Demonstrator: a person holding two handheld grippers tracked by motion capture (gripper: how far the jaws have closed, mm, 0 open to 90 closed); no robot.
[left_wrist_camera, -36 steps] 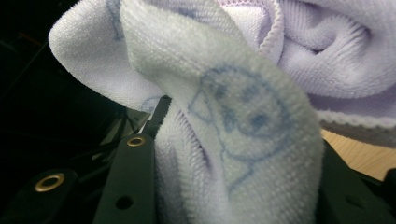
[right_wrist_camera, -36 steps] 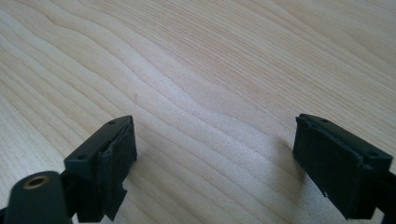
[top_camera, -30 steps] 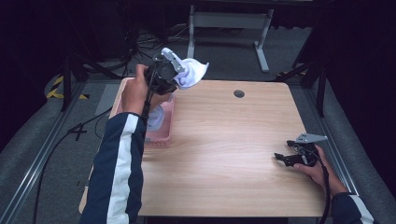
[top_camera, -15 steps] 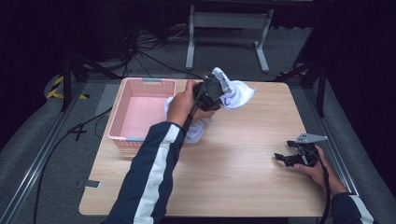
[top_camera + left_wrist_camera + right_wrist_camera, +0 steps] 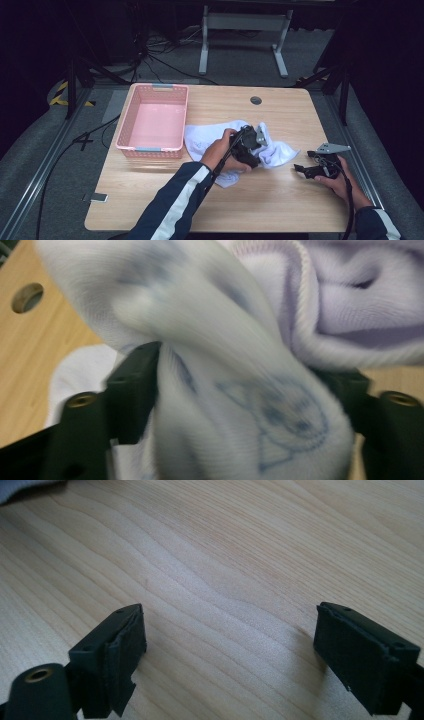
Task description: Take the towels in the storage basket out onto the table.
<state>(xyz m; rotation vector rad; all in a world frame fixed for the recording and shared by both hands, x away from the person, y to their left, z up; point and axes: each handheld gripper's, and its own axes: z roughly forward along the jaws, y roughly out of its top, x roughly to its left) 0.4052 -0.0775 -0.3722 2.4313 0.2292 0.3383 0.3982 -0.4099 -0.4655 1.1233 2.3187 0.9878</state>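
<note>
A white and pale lilac cloth [image 5: 207, 139] with a blue print lies bunched on the wooden table [image 5: 280, 200], just right of the pink basket [image 5: 152, 149]. My left gripper [image 5: 257, 147] is down on top of the cloth near the table's middle. In the left gripper view its jaws have just been opening and stand wide, with the cloth [image 5: 225, 340] bulging loosely between them. My right gripper [image 5: 300, 169] rests near the table's right edge, a little right of the cloth. In the right gripper view it [image 5: 230, 645] is open over bare wood.
The basket looks bare inside and stands at the table's left rear. A round cable hole [image 5: 256, 100] sits near the far edge. A small grey flat object [image 5: 95, 197] lies at the front left corner. Cables and a metal stand are on the floor beyond.
My left hand swung from above the basket to the right and down, bringing the cloth onto the table's middle. The cloth has spread out on the wood. The right hand stayed put.
</note>
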